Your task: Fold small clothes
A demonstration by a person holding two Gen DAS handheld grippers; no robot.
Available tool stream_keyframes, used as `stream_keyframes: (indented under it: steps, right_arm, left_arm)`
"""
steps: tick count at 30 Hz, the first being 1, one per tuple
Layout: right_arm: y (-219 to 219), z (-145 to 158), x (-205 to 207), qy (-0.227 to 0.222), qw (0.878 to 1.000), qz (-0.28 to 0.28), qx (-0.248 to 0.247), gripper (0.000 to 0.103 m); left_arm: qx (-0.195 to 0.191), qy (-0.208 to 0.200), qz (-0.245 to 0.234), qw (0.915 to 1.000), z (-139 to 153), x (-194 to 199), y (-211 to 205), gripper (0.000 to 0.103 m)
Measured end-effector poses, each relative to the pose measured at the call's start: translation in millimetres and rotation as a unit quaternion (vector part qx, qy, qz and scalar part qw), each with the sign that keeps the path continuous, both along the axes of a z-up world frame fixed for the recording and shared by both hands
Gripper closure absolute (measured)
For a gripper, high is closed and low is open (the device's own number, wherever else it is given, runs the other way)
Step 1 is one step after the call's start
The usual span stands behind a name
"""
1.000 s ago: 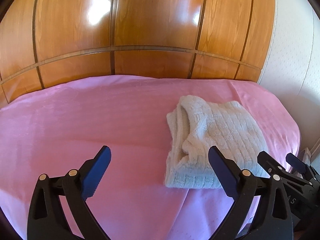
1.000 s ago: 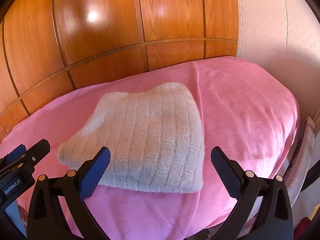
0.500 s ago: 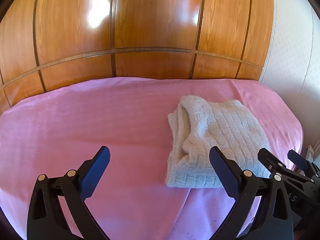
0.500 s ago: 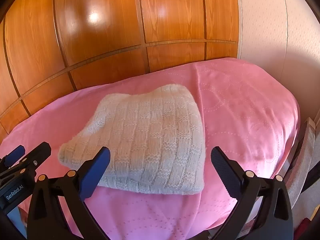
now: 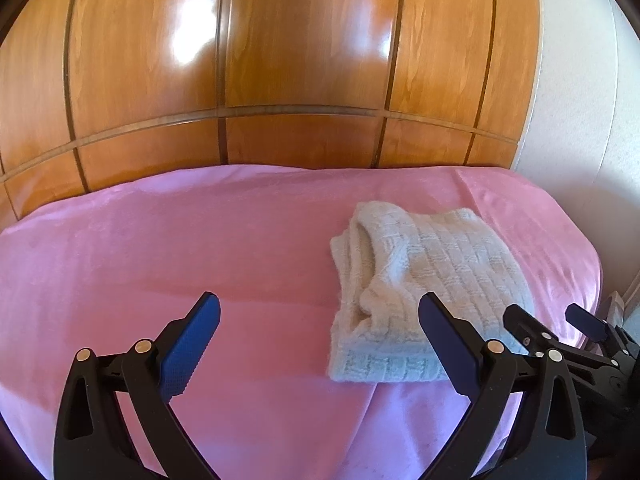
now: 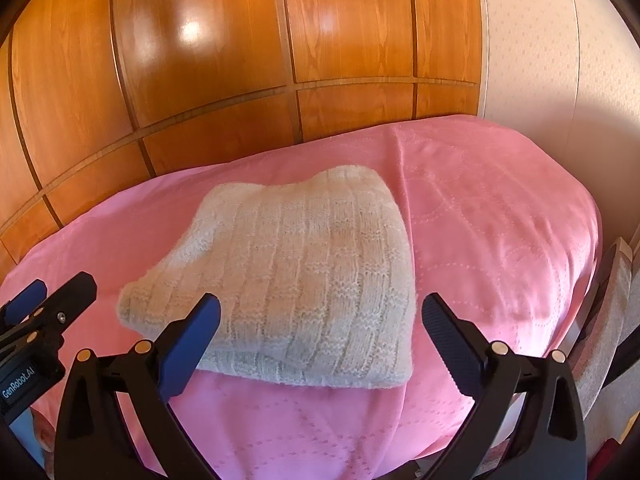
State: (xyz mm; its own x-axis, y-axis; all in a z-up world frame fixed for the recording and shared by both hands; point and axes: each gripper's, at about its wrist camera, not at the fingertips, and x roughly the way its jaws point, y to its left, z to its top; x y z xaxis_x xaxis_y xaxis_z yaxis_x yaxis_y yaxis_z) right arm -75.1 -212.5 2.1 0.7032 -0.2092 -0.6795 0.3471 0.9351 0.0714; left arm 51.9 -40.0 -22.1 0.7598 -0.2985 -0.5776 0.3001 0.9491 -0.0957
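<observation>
A cream knitted sweater (image 5: 420, 288) lies folded into a thick rectangle on the pink bedspread (image 5: 160, 260), toward the bed's right side. It also shows in the right wrist view (image 6: 304, 276), right in front of the camera. My left gripper (image 5: 320, 344) is open and empty, above the bedspread with the sweater's near left corner between its fingers. My right gripper (image 6: 320, 340) is open and empty, held over the sweater's near edge. The right gripper also shows at the right in the left wrist view (image 5: 556, 332), and the left gripper at the left in the right wrist view (image 6: 48, 300).
A glossy wooden panelled headboard (image 5: 280, 60) stands behind the bed. A pale wall (image 6: 560, 60) rises at the right. The bed's right edge (image 6: 592, 248) drops off beside grey fabric and dark furniture (image 6: 616, 304).
Both grippers have drawn slightly back and up from the sweater. The sweater has not moved, and both grippers stay open.
</observation>
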Motion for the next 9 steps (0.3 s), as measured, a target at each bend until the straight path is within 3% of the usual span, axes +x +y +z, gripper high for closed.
stream_keyframes:
  steps: [3, 9]
  right_arm:
    - [0.0, 3.0, 0.2, -0.005, 1.000, -0.002, -0.002, 0.002]
    - [3.5, 4.9, -0.9, -0.009, 1.000, 0.003, -0.011, 0.002]
  left_arm:
    - [0.000, 0.016, 0.007, 0.9998, -3.0, 3.9, 3.0, 0.005]
    - [0.018, 0.009, 0.032, 0.9993, -6.8, 2.0, 6.9, 0.005]
